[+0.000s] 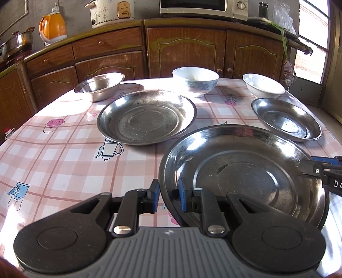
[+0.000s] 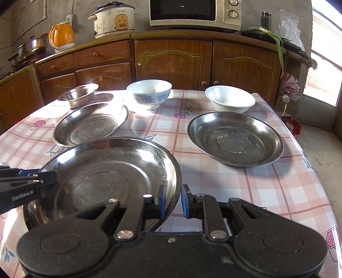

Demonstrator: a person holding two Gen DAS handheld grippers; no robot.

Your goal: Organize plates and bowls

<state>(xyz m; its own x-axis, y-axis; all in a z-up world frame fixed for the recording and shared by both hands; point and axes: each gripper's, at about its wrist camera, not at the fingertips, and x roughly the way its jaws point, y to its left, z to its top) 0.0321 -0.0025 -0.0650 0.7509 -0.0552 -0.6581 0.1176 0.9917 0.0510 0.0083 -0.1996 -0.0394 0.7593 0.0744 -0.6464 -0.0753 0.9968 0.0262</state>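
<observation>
A large steel plate (image 1: 243, 177) (image 2: 102, 177) is held between both grippers just above the checked tablecloth. My left gripper (image 1: 168, 196) straddles its left rim, one blue pad inside and one outside. My right gripper (image 2: 173, 200) straddles its right rim the same way; it shows at the right edge of the left wrist view (image 1: 320, 171). A second steel plate (image 1: 146, 116) (image 2: 89, 124) lies beyond, a third (image 1: 286, 118) (image 2: 235, 138) at the right. A steel bowl (image 1: 99, 85) (image 2: 78, 95), a blue-patterned bowl (image 1: 195, 80) (image 2: 149, 93) and a white bowl (image 1: 264, 85) (image 2: 229, 98) stand along the far edge.
Wooden cabinets (image 2: 173, 62) stand behind the table with a microwave (image 2: 194, 12), rice cooker (image 2: 114, 19) and orange kettle (image 2: 62, 35) on top. The table's right edge (image 2: 310, 162) drops to a concrete floor.
</observation>
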